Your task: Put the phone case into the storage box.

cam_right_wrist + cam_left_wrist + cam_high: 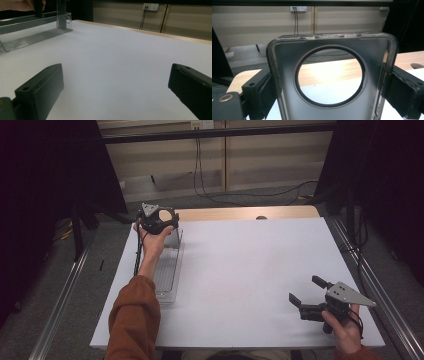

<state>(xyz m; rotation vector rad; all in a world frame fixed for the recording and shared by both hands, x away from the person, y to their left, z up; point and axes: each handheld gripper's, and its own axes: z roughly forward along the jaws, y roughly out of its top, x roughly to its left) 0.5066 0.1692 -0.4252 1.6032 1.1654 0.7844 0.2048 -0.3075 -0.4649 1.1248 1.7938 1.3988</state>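
The left gripper point(329, 85) pinches a smoky translucent phone case point(287, 62) by its two long edges, at the far left corner of the white surface point(250, 270). The case stands upright, long axis vertical, its glossy hollow side toward the gripper camera, a large round cutout near the top. Below it lies a clear ribbed plastic tray point(167, 275). The right gripper point(306, 296) hovers near the right front edge, fingers spread, holding nothing

Clear phone case point(332, 75) w/ big round camera cutout, dark-tinted edges, standing upright, clamped at both sides betw. left hand-held gripper point(159, 222) pads, sitting over far end of clear ribbed tray point(167, 275) at tabletop's left edge.
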